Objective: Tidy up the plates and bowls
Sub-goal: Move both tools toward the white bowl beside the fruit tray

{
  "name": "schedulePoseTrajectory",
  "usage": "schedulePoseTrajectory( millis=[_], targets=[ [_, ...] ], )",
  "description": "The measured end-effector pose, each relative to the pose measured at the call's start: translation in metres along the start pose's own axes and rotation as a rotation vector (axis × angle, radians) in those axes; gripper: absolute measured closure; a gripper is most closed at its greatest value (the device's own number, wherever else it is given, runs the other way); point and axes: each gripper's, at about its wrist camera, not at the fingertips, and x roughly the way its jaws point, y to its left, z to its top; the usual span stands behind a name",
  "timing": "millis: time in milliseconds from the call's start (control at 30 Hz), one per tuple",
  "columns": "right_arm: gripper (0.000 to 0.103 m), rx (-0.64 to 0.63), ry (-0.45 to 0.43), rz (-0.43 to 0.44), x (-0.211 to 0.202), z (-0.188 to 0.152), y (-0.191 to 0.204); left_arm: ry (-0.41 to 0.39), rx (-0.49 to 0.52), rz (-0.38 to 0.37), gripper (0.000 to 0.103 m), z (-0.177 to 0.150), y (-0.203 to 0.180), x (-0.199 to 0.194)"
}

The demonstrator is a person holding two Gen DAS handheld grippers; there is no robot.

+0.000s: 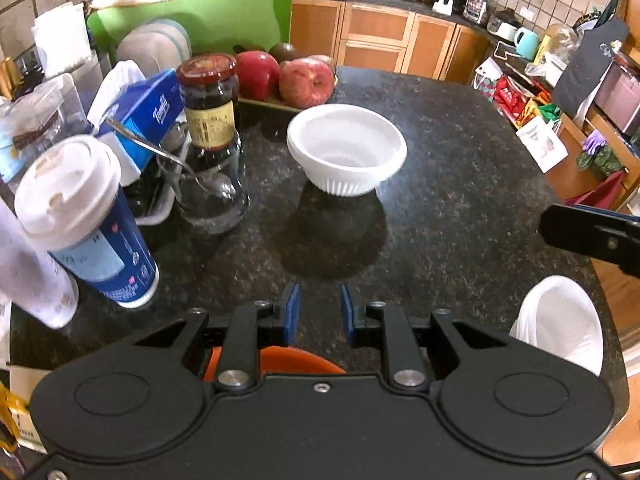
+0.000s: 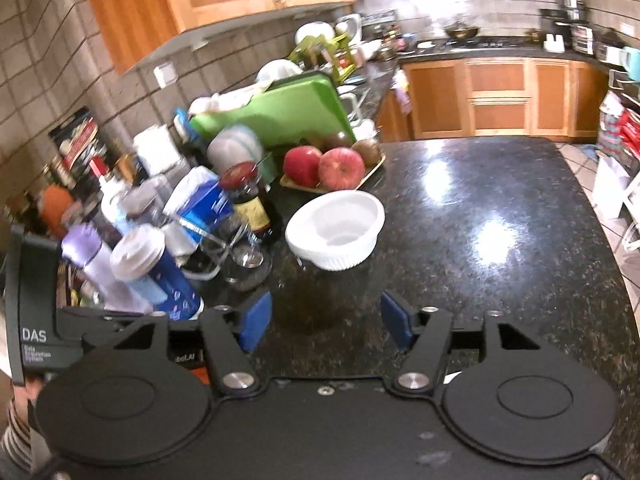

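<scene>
Facing white bowl, left tool apart.

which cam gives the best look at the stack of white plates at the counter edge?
Left wrist. The plates show at lower right, tilted, partly cut off by the left gripper's body. The right wrist view shows at most a white sliver behind the right gripper; I can't tell whether it is the plates.
</scene>
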Motion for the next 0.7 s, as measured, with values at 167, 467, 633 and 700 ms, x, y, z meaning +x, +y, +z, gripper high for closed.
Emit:
schedulePoseTrajectory(
  millis=[167, 467, 633, 700],
  targets=[
    [0.032, 0.005, -0.048, -0.012, 0.001, 0.012, 0.002, -0.047, -0.037, -0.017, 0.068, 0.017, 0.014, -0.002],
    [0.034, -0.011, 0.009, -0.021, 0.035, 0.053, -0.008, -0.099, -0.096, -0.034, 0.067, 0.051, 0.018, 0.006],
    [0.038, -0.070, 0.014, -0.053, 0.065, 0.081, -0.015, -0.097, -0.112, -0.056, 0.067, 0.072, 0.012, 0.017],
    [0.040, -0.074, 0.031, -0.047, 0.080, 0.092, -0.022, -0.074, -0.133, -0.069, 0.068, 0.081, 0.013, 0.025]
  ],
)
